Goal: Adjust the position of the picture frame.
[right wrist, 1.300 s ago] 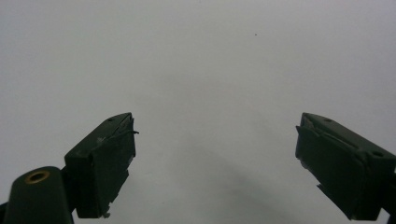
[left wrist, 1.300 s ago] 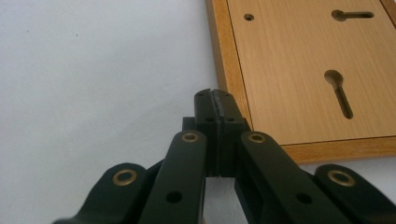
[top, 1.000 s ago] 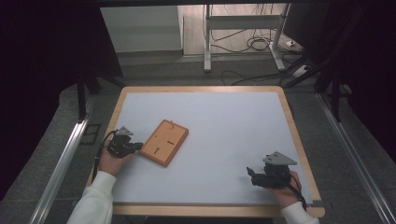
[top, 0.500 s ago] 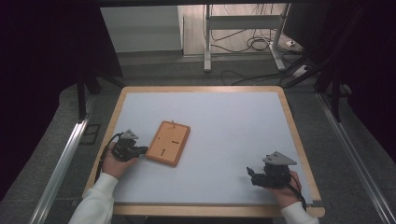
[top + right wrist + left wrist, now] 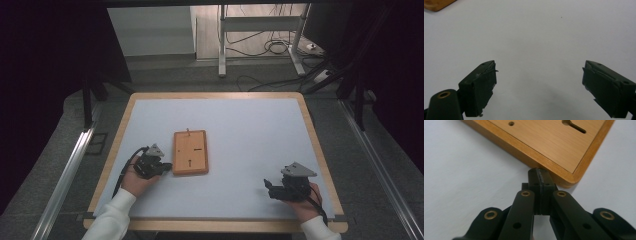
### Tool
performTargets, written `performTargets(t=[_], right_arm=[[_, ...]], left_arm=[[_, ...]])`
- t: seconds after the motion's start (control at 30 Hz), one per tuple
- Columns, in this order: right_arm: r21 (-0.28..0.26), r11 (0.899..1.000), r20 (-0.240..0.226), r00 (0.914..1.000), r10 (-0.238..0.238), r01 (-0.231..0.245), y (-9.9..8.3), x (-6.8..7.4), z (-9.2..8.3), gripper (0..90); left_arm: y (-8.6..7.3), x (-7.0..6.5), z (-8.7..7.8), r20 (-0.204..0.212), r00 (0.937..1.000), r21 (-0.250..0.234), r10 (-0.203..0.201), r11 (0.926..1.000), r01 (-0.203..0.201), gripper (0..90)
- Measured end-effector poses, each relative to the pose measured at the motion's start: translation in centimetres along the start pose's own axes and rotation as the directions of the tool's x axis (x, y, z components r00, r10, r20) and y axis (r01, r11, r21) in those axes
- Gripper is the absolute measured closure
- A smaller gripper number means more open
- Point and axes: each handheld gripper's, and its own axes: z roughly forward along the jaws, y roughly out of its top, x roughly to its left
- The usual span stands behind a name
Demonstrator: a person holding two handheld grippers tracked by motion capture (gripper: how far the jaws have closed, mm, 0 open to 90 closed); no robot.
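The wooden board (image 5: 190, 152) lies flat on the table (image 5: 250, 130). The left gripper (image 5: 161, 165), jaws together, presses its tip against the board's near left corner, probably to nudge it. The right gripper (image 5: 271, 190), jaws apart, rests well right of the board.

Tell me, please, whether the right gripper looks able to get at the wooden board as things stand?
Probably yes: the right gripper is open, and bare white table top lies between it and the wooden board. The shut left gripper sits at the board's far side, out of its way.
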Motion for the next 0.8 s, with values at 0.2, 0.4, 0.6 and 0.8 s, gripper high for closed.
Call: performTargets(t=[0.2,0.4,0.6,0.8], right_arm=[[0.005,1.000,0.000,1.0000,0.000,0.000,0.0,0.0,0.0,12.3],[0.007,1.000,-0.003,1.0000,-0.006,0.006,0.0,0.1,0.2,12.3],[0.008,1.000,0.000,1.0000,-0.003,0.003,-0.1,0.0,0.1,12.3],[0.005,1.000,0.004,1.0000,0.000,0.000,-0.2,-0.2,-0.1,12.3]], left_arm=[[0.6,-0.8,0.5,0.010,0.9999,-0.004,0.007,1.0000,-0.007,90.0],[1.0,-1.4,1.0,0.022,0.9995,-0.008,0.023,0.9997,-0.023,90.0],[1.0,-1.0,0.7,0.047,0.9987,-0.031,0.019,0.9994,-0.017,89.9],[1.1,-0.2,-0.1,0.015,0.9999,-0.083,-0.003,0.9965,0.004,84.6]])
